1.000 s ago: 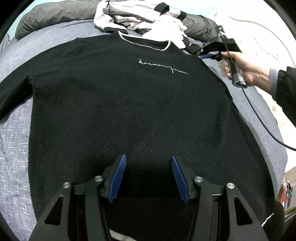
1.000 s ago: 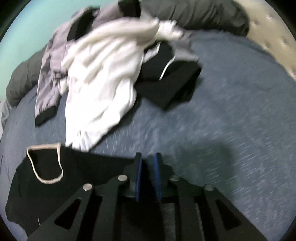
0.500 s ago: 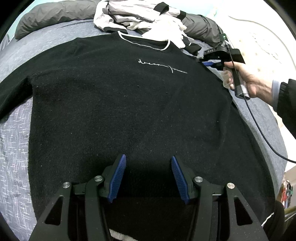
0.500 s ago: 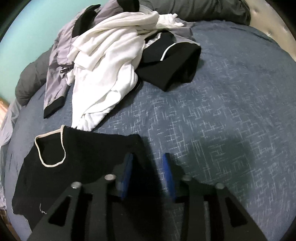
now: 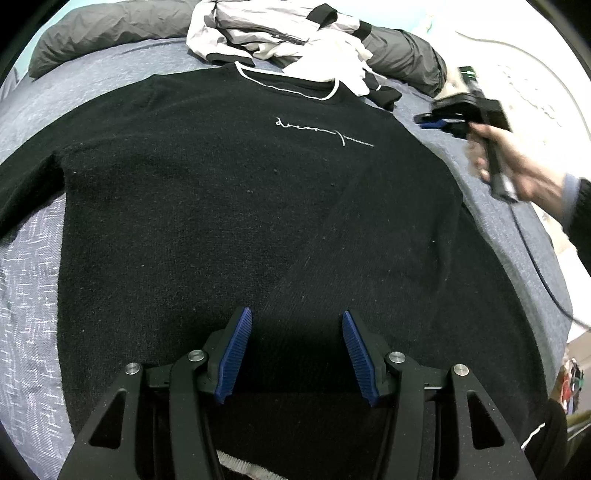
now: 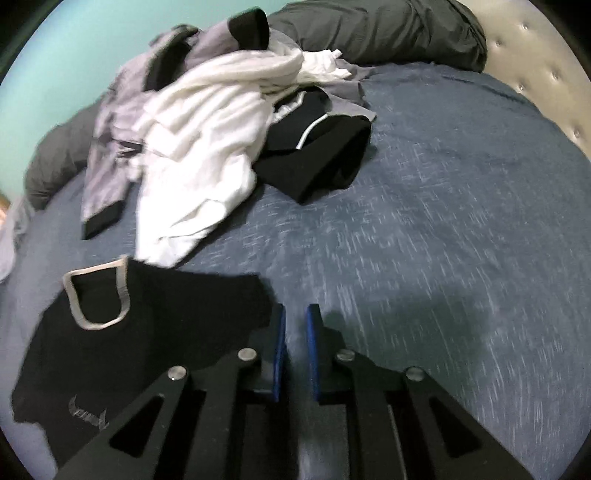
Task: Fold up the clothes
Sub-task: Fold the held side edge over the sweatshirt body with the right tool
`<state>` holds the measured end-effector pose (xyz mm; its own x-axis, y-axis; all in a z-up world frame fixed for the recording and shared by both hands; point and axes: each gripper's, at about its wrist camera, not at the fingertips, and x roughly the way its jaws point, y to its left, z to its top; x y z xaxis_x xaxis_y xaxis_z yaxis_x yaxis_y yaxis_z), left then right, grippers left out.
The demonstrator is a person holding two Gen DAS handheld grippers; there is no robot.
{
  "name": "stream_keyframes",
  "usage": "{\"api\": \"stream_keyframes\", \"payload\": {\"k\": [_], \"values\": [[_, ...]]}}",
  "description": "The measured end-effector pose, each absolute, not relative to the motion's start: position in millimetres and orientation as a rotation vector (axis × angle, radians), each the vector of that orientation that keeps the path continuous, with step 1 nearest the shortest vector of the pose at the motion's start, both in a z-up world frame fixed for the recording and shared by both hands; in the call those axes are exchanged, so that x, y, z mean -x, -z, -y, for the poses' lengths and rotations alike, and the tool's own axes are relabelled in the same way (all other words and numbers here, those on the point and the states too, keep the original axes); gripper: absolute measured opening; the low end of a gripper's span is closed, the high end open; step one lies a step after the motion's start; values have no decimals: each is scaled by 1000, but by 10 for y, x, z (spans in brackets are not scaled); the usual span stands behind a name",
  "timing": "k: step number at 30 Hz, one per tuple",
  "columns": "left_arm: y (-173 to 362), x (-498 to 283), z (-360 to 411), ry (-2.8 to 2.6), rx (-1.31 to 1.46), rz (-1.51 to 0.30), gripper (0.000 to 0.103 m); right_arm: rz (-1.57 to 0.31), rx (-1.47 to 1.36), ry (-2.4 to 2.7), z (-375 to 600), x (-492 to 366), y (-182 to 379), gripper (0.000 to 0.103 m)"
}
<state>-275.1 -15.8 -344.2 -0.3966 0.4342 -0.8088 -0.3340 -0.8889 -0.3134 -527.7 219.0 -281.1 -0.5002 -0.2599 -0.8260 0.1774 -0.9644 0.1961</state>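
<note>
A black sweater [image 5: 207, 206] with a white-trimmed neck and white script lies flat on the blue bed. Its right sleeve [image 5: 369, 236] lies folded in across the body. My left gripper [image 5: 293, 347] is open and empty, low over the sweater's hem. My right gripper [image 6: 295, 332] has its jaws nearly together with nothing between them, above the bedcover just beside the sweater's shoulder [image 6: 177, 302]. It also shows in the left wrist view [image 5: 436, 122], held in a hand off the sweater's right shoulder.
A heap of white, grey and black clothes [image 6: 207, 122] lies at the head of the bed, next to the sweater's collar. Grey pillows [image 6: 388, 33] lie behind it. A padded headboard [image 6: 535, 62] stands at the right. The blue bedcover [image 6: 443, 221] spreads right of the sweater.
My right gripper let go of the sweater's shoulder, opened, drew away to the right and closed again almost fully. My left gripper has not moved.
</note>
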Motion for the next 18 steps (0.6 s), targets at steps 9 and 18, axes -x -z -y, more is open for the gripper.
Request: {"api": "stream_keyframes", "payload": {"k": [9, 18], "values": [[3415, 2685, 172, -2305, 1391, 104, 56, 184, -1348, 2377, -2214, 4200, 2684, 12], [3382, 2502, 373, -2322, 1430, 108, 56, 253, -1438, 2287, -2149, 3423, 3001, 12]]}}
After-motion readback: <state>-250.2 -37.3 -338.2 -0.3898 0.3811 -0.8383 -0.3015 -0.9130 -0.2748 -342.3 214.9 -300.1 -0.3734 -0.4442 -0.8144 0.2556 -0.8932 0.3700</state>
